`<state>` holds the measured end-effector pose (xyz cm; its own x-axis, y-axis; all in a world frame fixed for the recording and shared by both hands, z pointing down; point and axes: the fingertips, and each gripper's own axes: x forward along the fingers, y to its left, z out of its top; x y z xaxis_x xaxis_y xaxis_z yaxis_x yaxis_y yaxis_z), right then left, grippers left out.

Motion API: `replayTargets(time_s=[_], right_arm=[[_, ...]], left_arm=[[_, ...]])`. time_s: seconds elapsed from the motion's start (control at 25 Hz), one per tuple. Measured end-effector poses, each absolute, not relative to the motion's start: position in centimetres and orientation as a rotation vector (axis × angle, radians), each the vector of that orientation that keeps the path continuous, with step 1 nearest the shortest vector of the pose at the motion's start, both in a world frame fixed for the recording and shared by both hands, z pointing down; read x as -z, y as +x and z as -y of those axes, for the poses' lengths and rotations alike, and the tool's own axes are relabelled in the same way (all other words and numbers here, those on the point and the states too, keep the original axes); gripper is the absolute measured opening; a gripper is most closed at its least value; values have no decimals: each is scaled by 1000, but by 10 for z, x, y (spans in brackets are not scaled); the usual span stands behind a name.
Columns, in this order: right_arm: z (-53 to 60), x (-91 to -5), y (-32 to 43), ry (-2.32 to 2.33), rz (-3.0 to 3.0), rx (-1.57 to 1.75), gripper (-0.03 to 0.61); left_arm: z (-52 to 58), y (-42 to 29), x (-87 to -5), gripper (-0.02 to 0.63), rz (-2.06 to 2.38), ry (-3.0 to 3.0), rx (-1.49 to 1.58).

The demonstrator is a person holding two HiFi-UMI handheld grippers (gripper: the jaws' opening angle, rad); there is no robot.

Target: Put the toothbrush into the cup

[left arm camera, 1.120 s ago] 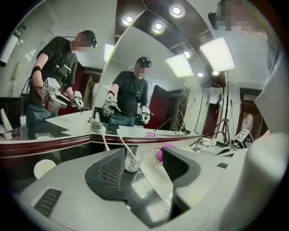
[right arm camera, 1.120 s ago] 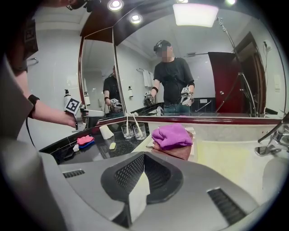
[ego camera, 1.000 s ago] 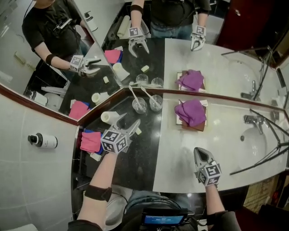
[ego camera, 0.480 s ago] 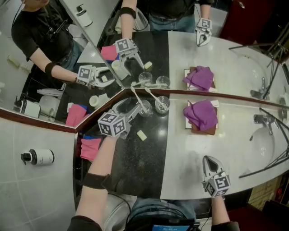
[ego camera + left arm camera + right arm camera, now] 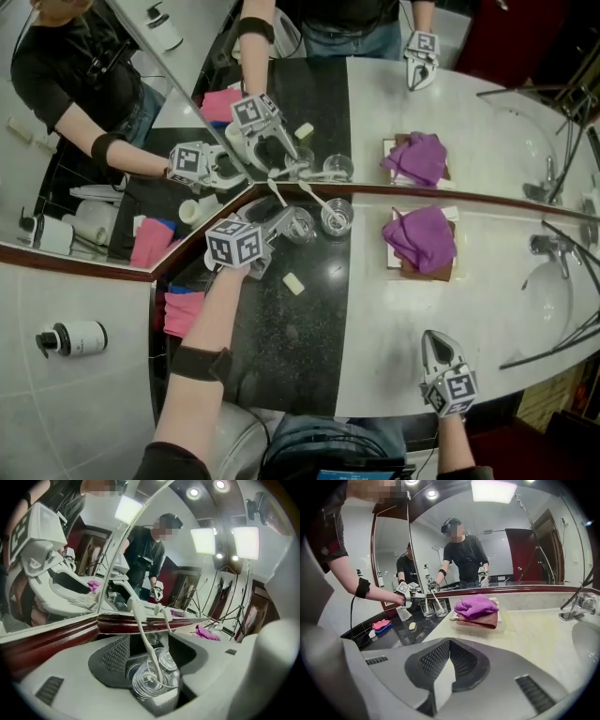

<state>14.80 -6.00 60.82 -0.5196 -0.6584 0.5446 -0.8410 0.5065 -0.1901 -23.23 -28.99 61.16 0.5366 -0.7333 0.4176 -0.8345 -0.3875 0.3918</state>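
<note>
Standing at the foot of the mirror [image 5: 487,122], head view: left cup [image 5: 300,226] and right cup [image 5: 336,217], both clear glass. The toothbrush [image 5: 285,206] is in the left cup and a second toothbrush [image 5: 317,201] in the right, their heads leaning on the mirror.

The left hand-held gripper [image 5: 281,223] was further back over the black surface [image 5: 281,347] a second ago and is now up against the left cup. The right hand-held gripper [image 5: 433,342] is much where it was, over the pale part near the front edge.

Seen clearly only in this view: soap piece [image 5: 293,282], pink cloth [image 5: 185,312], bottle [image 5: 73,337].

Left gripper view: jaws apart, the left cup between them, pads not visibly pressing it. The toothbrush rises from the cup.

Right gripper view: jaws together, nothing between them. A purple cloth [image 5: 476,605] on a brown towel [image 5: 476,619] lies ahead, with the cups beyond to the left.
</note>
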Motion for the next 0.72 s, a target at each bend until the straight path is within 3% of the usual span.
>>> replayTargets(time_s=[0.24,0.48,0.72], right_arm=[[59,-613,147,1239,2333,-628,18],[59,-617,148,1244,2337,-621,18],[58,-616,145,1236,2338,-626,18]], left_arm=[[294,-228,-615,222,1237,2230,-264],[297,-232,-613,62,1273,2242,-266],[296,-231,-603,22,1292,2275,-220]])
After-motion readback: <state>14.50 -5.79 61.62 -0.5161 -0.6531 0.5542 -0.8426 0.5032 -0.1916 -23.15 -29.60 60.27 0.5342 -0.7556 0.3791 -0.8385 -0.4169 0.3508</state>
